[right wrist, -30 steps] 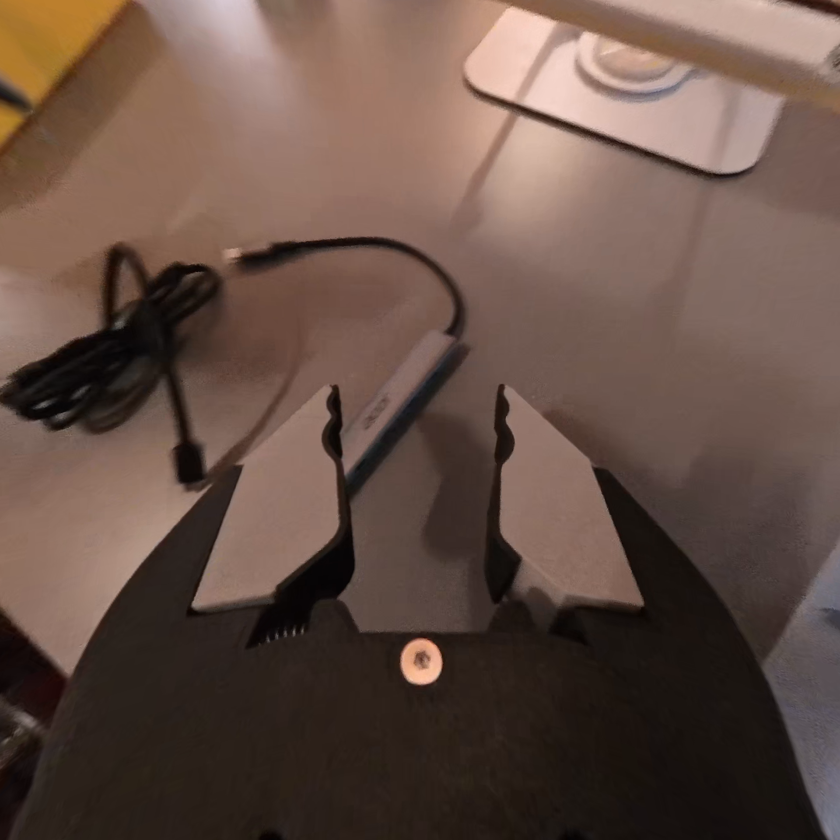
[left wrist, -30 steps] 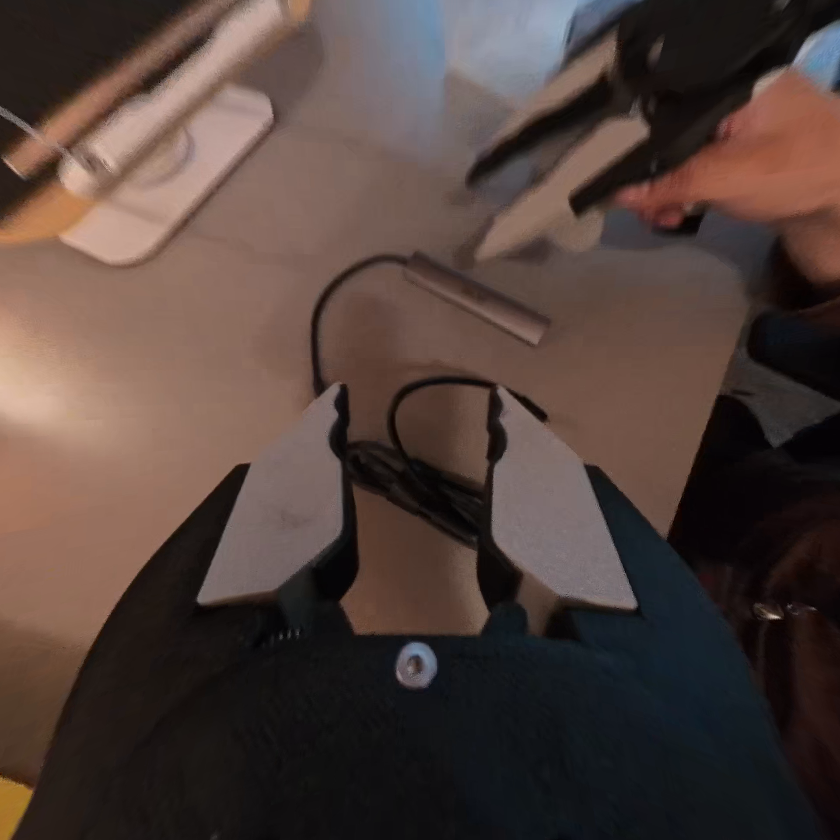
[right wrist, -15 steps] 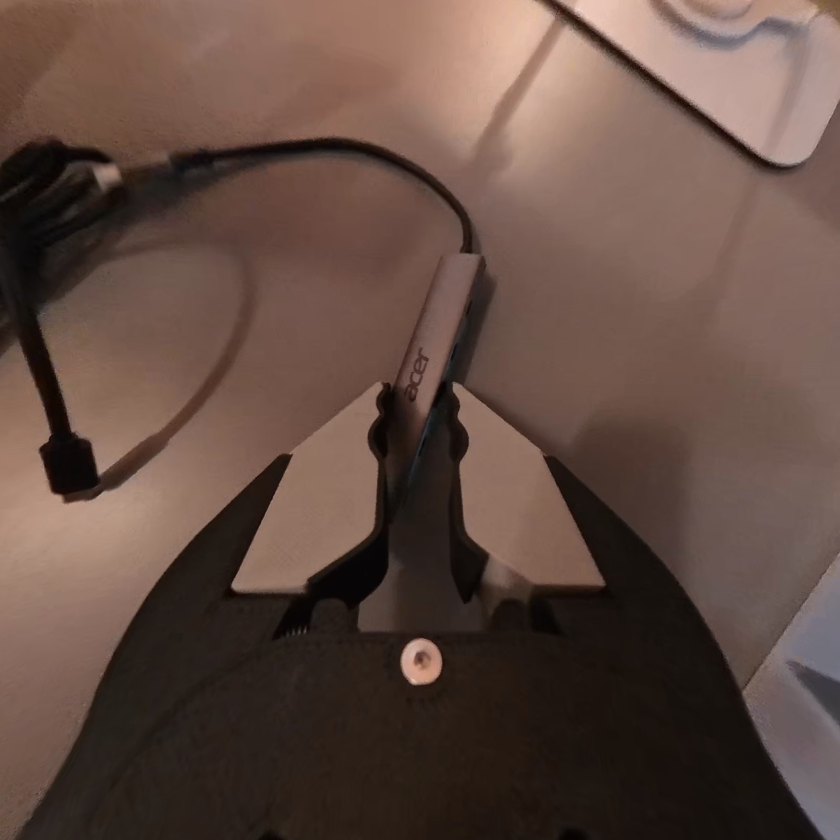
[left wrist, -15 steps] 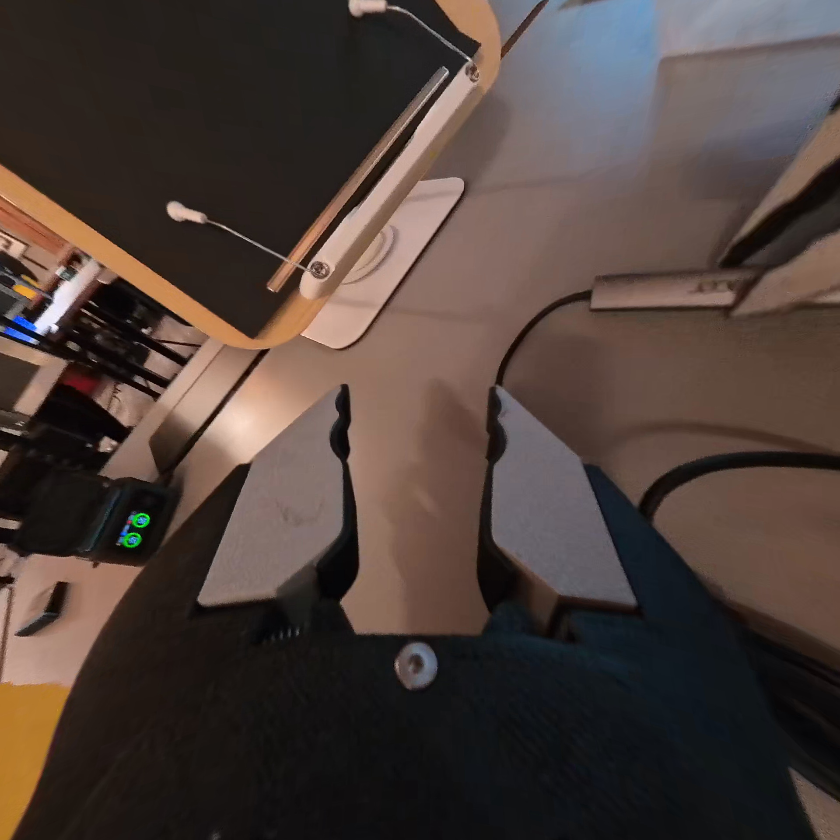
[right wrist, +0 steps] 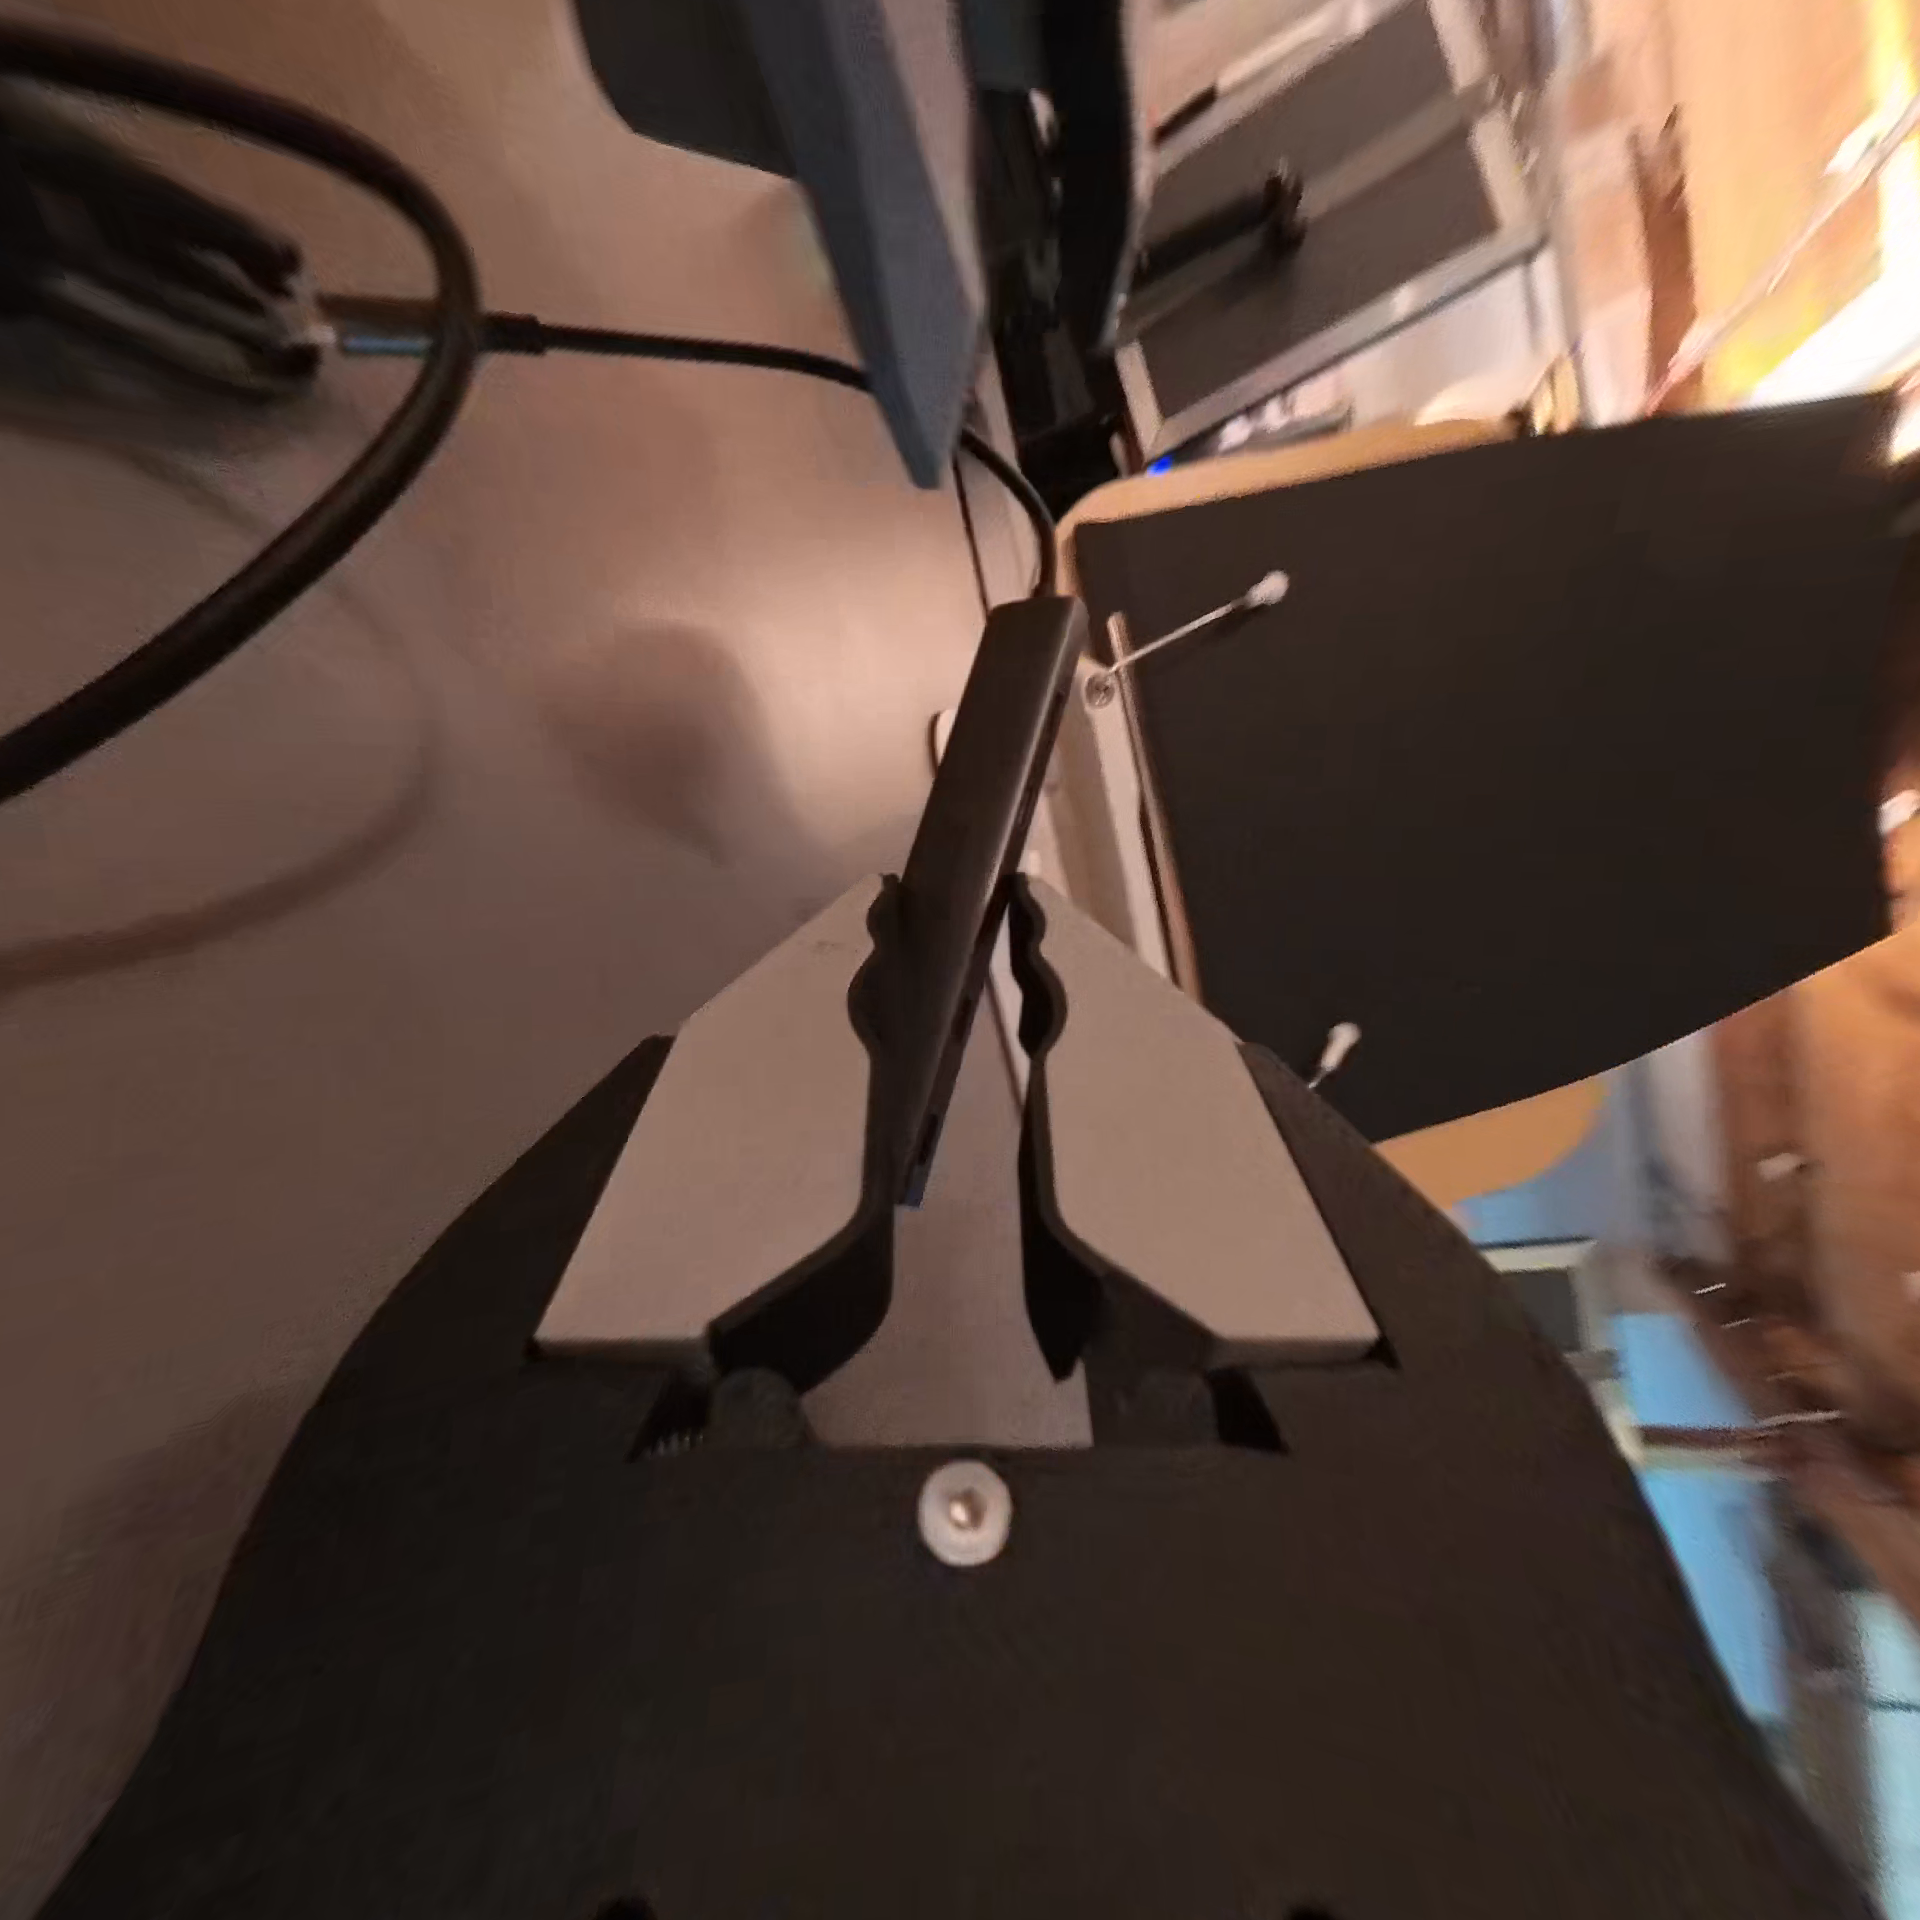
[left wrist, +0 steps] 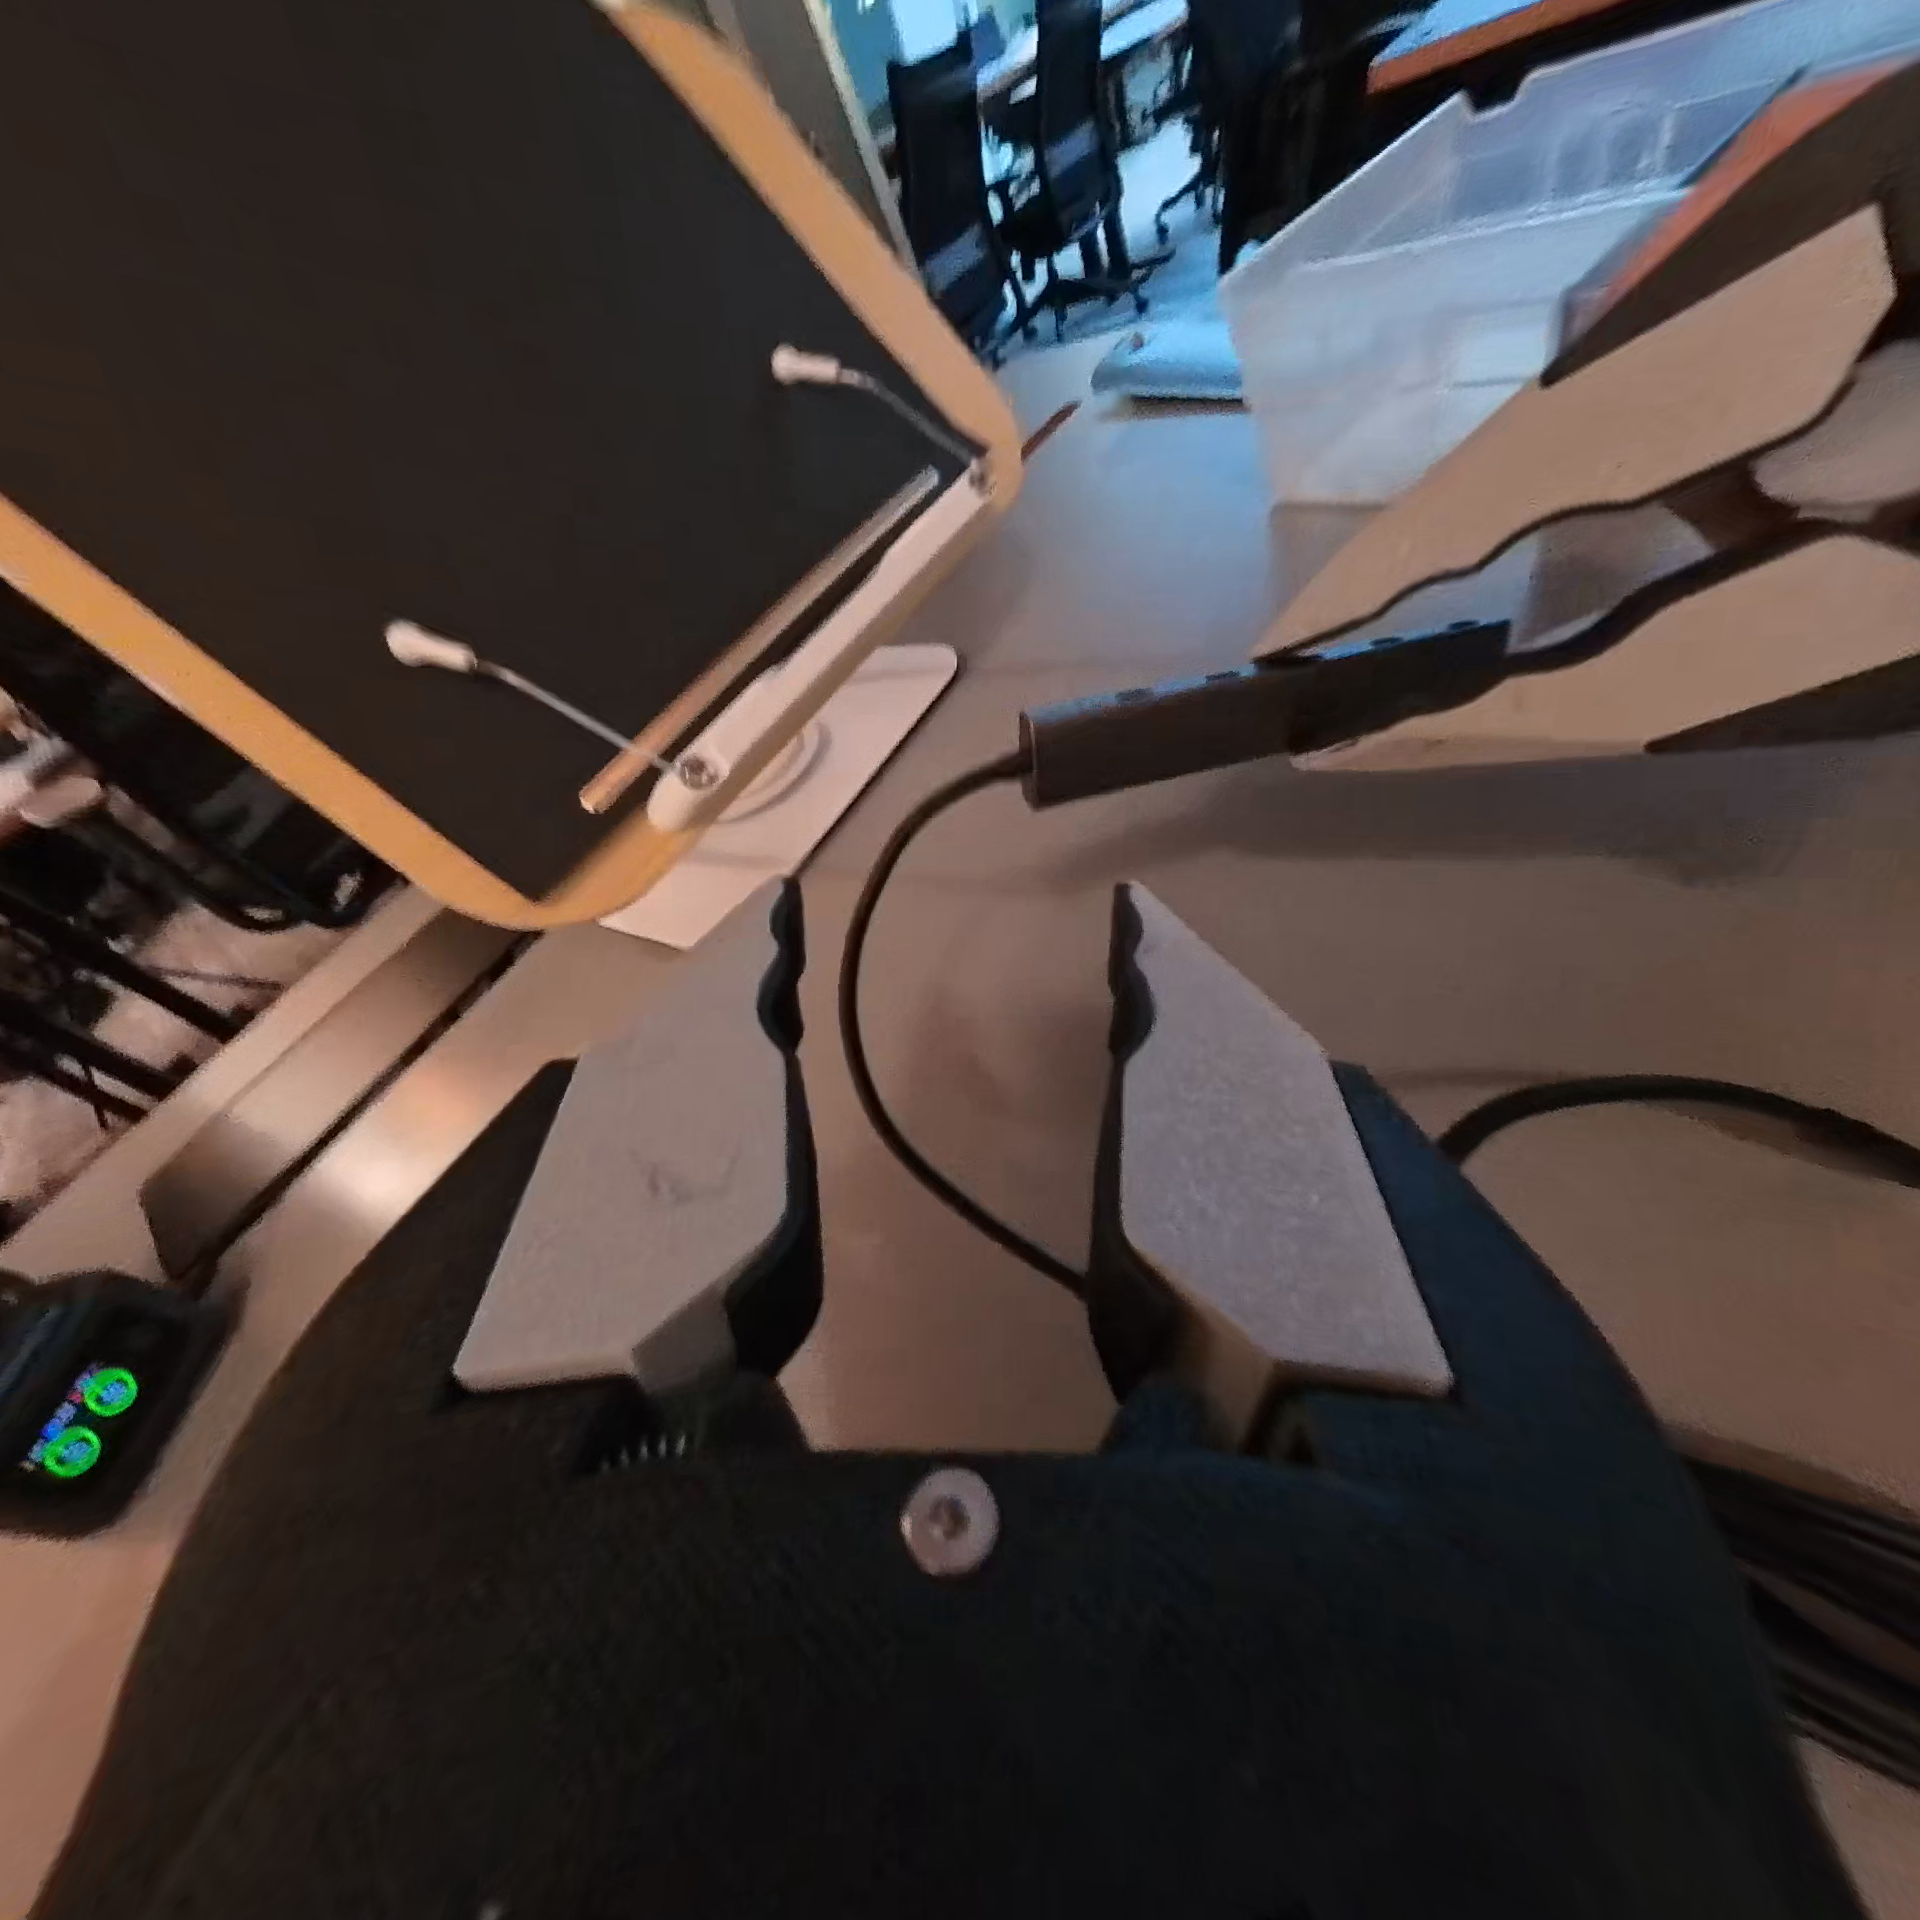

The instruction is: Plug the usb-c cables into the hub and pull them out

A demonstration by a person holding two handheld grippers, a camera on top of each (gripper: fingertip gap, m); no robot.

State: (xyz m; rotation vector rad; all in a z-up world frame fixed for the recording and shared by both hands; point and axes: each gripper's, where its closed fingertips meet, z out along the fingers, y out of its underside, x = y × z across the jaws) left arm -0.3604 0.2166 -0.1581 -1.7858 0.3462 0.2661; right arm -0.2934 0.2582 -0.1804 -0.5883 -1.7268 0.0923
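Right gripper [right wrist: 951,935] clamps the hub [right wrist: 992,821] aloft; left gripper [left wrist: 951,961] gapes empty, loose USB-C cable [left wrist: 1683,1117] at three o'clock. Nothing plugged yet.

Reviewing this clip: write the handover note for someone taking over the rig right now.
Right gripper: shut on the hub, holding it by one end, lifted off the table.
Left gripper: open, empty, low over the table; the hub's own lead runs between its fingers.
Loose black cable lies on the table, unplugged.
Done: hub picked up. Left: plug the cables in, then pull them out.
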